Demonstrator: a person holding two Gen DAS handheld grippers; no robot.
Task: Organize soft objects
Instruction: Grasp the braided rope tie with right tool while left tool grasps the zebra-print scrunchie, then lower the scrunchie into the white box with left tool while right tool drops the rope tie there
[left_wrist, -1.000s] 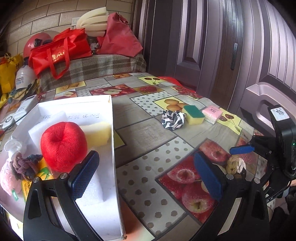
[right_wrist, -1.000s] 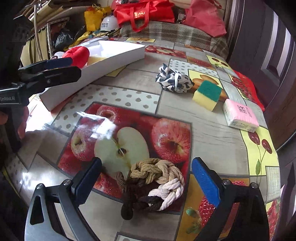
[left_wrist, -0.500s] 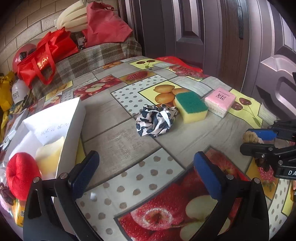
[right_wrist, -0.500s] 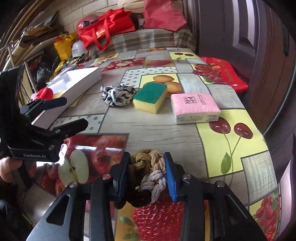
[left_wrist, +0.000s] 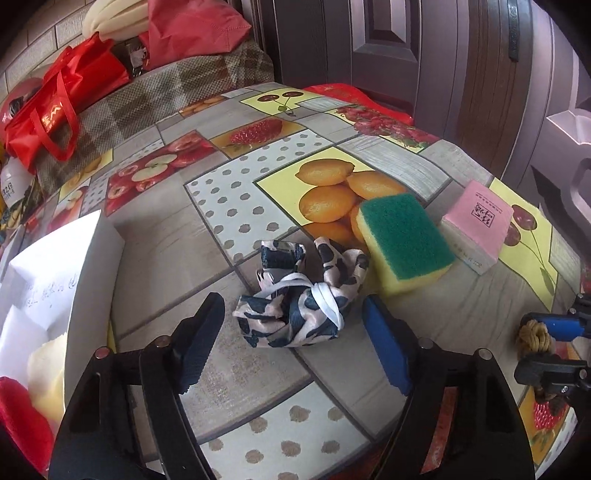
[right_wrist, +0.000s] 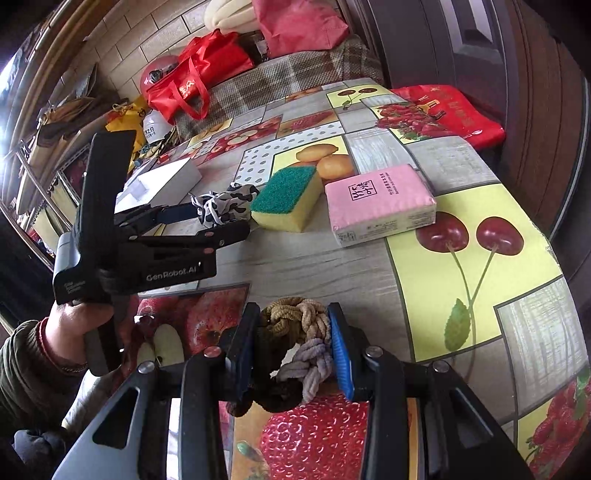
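Observation:
A crumpled black-and-white patterned cloth (left_wrist: 295, 310) lies on the fruit-print table, between the fingers of my left gripper (left_wrist: 295, 336). Its jaws are closing, and a gap still shows on each side of the cloth. My right gripper (right_wrist: 291, 321) is shut on a braided rope knot (right_wrist: 314, 354) of tan, brown and white cord, held just above the table. In the left wrist view that knot (left_wrist: 532, 334) shows at the right edge. A white box (left_wrist: 92, 258) at the left holds a red plush ball (left_wrist: 18, 417) and a pale yellow sponge (left_wrist: 48, 376).
A green-topped yellow sponge (left_wrist: 402, 240) touches the cloth's far right side, and a pink tissue pack (left_wrist: 476, 225) lies beyond it. Red bags (left_wrist: 62, 92) sit on a plaid-covered bench behind the table. A dark door stands to the right. The table edge curves close on the right.
My left gripper swung from the white box to the patterned cloth and its jaws narrowed. My right gripper shut on the rope knot and rolled with it.

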